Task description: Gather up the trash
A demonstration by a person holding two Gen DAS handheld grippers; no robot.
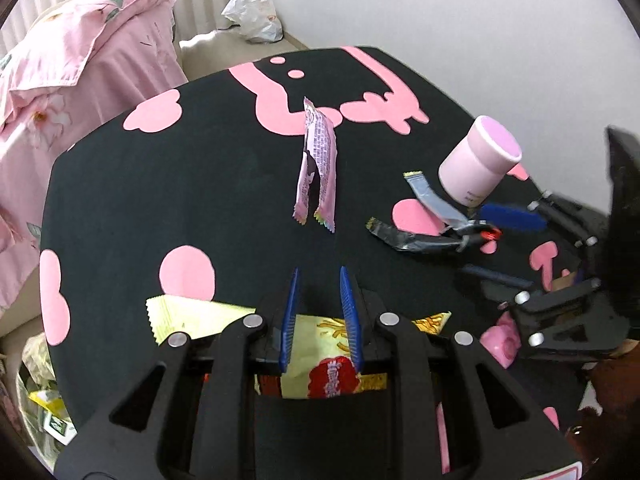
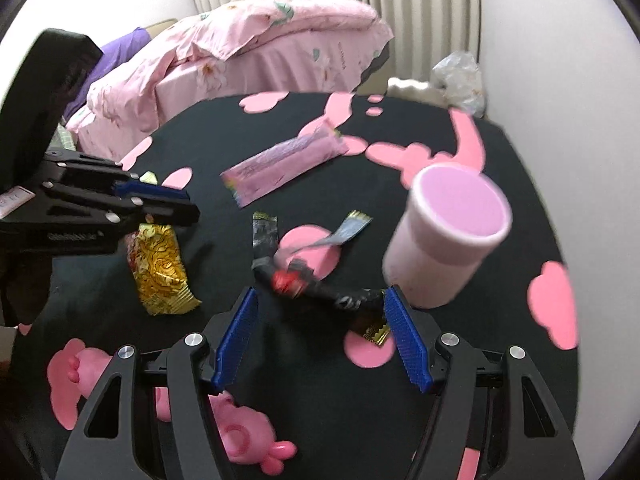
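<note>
A yellow snack wrapper lies on the black table under my left gripper, whose fingers stand a little apart above it and hold nothing; the wrapper also shows in the right wrist view. A pink-purple wrapper lies mid-table, and shows in the right wrist view. A black and silver torn wrapper lies just ahead of my right gripper, which is wide open around its near end. It shows in the left wrist view.
A pink cylindrical cup stands right of the black wrapper, close to my right finger. A pink toy lies near the table's front edge. A pink-covered bed is behind the table. A plastic bag lies on the floor.
</note>
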